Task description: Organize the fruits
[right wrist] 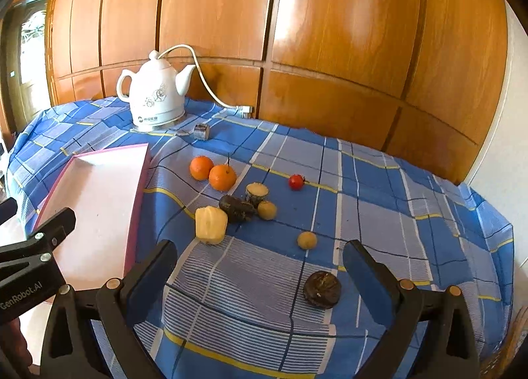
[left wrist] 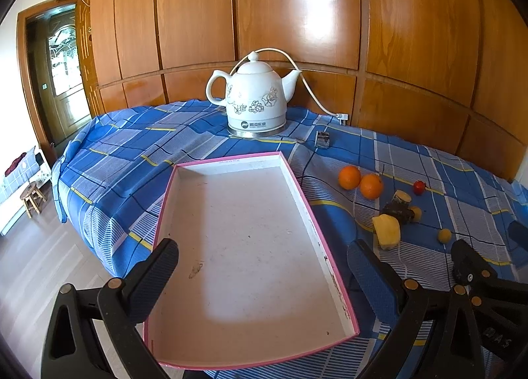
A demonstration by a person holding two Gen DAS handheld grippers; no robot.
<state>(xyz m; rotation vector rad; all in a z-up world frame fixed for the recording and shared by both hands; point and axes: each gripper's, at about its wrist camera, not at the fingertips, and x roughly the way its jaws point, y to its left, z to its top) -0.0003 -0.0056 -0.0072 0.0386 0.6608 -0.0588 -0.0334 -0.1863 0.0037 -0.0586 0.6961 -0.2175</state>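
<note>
Glossy wood wall panels (left wrist: 297, 9), glazed white kettle (left wrist: 254, 98), checked cloth tablecloth (right wrist: 363, 181), matt cardboard tray (left wrist: 250, 247)

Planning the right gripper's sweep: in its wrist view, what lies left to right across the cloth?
Pink-rimmed tray → pale yellow chunk → red cherry tomato → dark round fruit, nearest the open right gripper.

The left tongs (left wrist: 260, 283) gape wide, holding nothing. The right tongs (right wrist: 259, 275) stand equally wide apart, level and empty.

tray (left wrist: 298, 177) left | fruits (right wrist: 222, 177) right of it | kettle (left wrist: 254, 95) behind
</note>
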